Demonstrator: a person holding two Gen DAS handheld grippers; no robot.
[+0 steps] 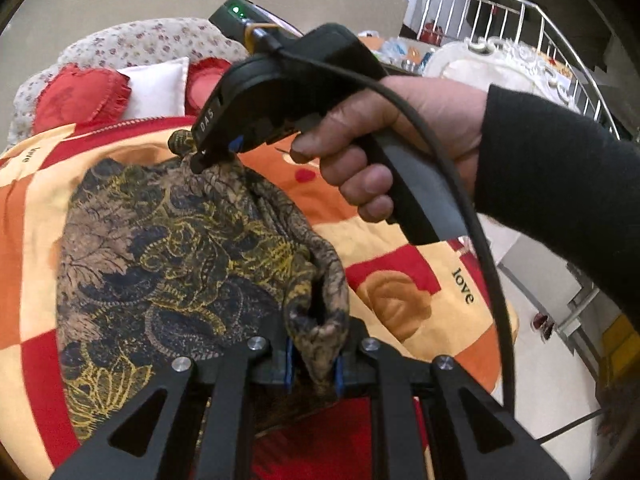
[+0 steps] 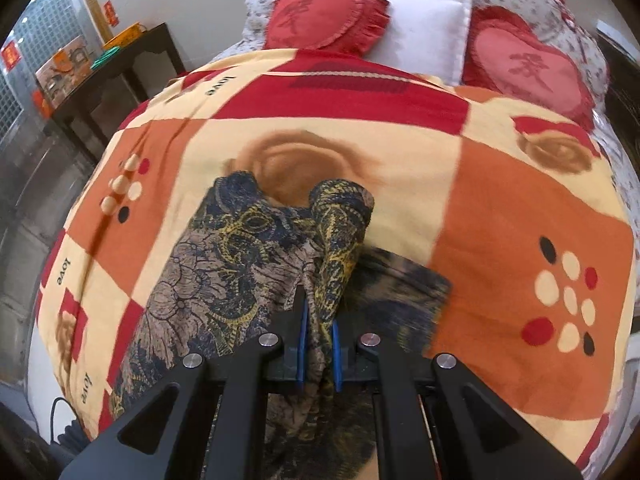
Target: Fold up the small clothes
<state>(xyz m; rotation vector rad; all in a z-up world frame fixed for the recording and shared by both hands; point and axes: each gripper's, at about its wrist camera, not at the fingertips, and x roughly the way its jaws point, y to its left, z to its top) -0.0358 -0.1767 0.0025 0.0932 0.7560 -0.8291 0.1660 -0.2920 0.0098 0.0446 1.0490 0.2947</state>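
Both the left tongs (image 1: 314,364) and right tongs (image 2: 320,350) pinch bunched folds of the patterned brown garment (image 1: 168,248), lying on the checked blanket (image 2: 500,208) below the heart cushions (image 2: 320,16).

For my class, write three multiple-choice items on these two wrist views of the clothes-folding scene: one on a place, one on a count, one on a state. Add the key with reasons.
1. Where does the brown, navy and yellow patterned garment lie?
A. on the checked red, orange and cream quilt
B. on a dark side table
C. on the floor

2. How many red heart-shaped cushions show in the right wrist view?
A. one
B. two
C. four

3. What are the left gripper and right gripper doing?
A. both open, empty
B. only the left grips
C. each pinches a garment fold

Key: 1 A, the quilt shows around it; 2 B, one either side of the white pillow; 3 C, cloth sits between both pairs of blue pads.
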